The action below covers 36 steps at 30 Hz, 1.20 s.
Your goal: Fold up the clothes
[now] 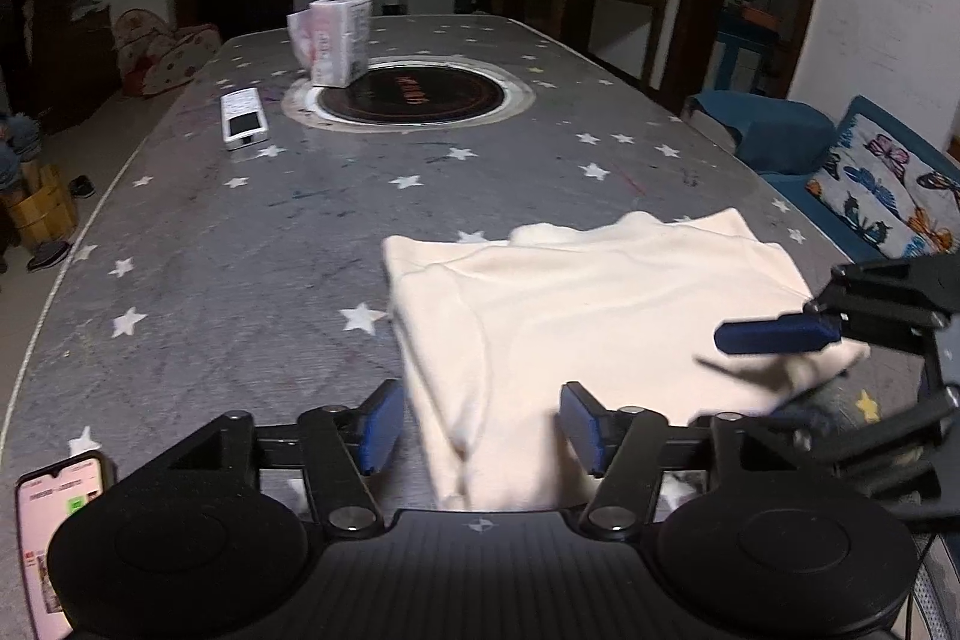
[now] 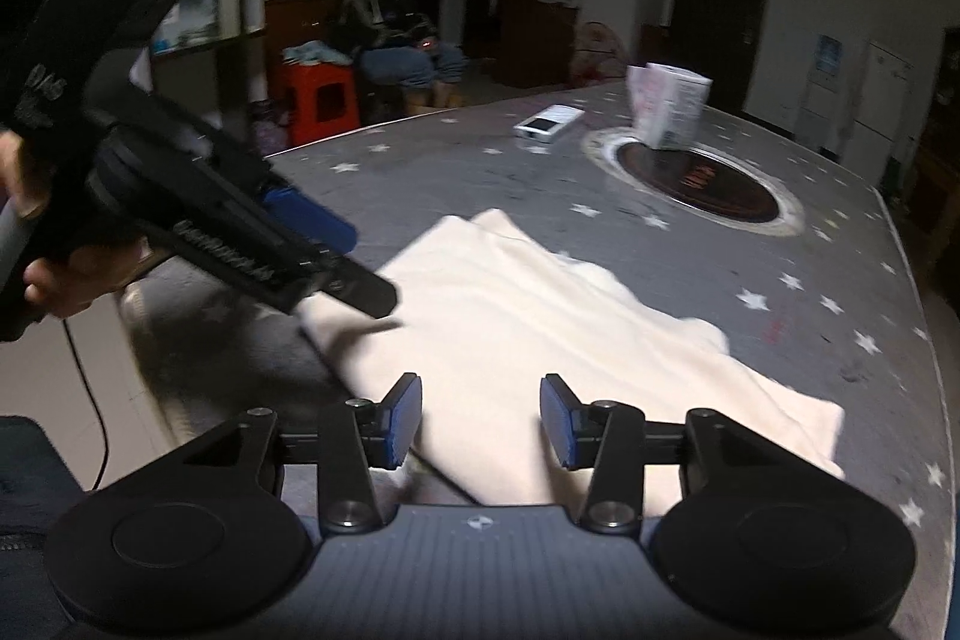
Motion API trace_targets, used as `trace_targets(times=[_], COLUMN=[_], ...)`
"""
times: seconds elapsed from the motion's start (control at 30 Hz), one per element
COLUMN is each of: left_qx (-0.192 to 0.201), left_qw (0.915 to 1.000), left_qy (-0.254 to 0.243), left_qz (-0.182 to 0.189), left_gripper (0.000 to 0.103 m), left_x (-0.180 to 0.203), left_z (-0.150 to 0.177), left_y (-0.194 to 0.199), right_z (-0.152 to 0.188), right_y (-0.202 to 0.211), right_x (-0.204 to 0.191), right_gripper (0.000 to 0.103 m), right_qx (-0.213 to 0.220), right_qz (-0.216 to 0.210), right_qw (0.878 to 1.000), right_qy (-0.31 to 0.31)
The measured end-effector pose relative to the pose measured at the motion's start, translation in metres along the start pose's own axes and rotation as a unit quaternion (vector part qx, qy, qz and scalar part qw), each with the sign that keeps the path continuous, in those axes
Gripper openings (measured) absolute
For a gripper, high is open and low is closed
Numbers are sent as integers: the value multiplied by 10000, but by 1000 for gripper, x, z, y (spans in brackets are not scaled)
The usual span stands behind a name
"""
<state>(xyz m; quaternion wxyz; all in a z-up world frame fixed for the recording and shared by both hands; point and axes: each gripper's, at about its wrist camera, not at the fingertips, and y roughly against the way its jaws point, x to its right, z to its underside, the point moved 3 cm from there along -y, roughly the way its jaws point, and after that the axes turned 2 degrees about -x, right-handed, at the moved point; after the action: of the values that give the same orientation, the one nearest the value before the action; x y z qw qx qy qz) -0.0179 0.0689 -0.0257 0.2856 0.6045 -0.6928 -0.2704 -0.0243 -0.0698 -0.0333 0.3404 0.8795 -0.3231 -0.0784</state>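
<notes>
Both tools parted, empty: left tool [image 1: 480,427], right tool [image 2: 480,421] over cream garment [image 1: 600,304]. Lift clear without snagging, then smooth flat on worktop [image 1: 240,244].

No writing could be read with any certainty. The dark round plate [image 1: 414,97] set into the table carried reddish characters at its middle, too blurred to make out. The white remote [image 1: 243,119] and the pale printed package [image 1: 336,37] bore illegible print. The phone screen [image 1: 60,538] showed text lines and a green button, unreadable. Raised lettering on the left gripper's [image 2: 336,244] arm was smeared.
</notes>
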Motion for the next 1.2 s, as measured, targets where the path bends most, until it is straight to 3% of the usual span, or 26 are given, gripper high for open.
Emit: trace_targets(times=[0.3, 0.6, 0.77, 0.83, 1.0, 1.13, 1.17, 1.2], left_qx=[10, -108, -217, -249, -380, -511, -503, -515], left_qw=[9965, 9909, 9863, 9845, 9767, 9676, 9679, 9676], left_qy=[784, 1338, 1630, 1729, 2081, 2359, 2337, 2333], left_qz=[-282, -93, 113, 168, 361, 736, 771, 817], left_gripper=[70, 70, 73, 75, 78, 75, 69, 56], left_x=[-42, -55, -53, -52, -51, -48, -45, -43], left_z=[-8, -13, -14, -15, -16, -18, -19, -20], left_y=[0, -6, -15, -18, -29, -40, -42, -44], right_z=[-15, -20, -19, -20, -30, -35, -34, -33], right_y=[-15, -44, -55, -57, -42, -25, -23, -21], right_x=[-35, -69, -80, -80, -53, -35, -33, -32], right_gripper=[45, 44, 36, 20, 14, 13, 13, 12], right_qx=[-67, -177, -178, -178, 62, 340, 367, 375], right_qz=[-301, -472, -278, -198, -553, -681, -679, -697], right_qw=[9965, 9888, 9835, 9845, 9963, 9969, 9969, 9967], right_qy=[774, 1405, 1777, 1733, 662, 194, 181, 166])
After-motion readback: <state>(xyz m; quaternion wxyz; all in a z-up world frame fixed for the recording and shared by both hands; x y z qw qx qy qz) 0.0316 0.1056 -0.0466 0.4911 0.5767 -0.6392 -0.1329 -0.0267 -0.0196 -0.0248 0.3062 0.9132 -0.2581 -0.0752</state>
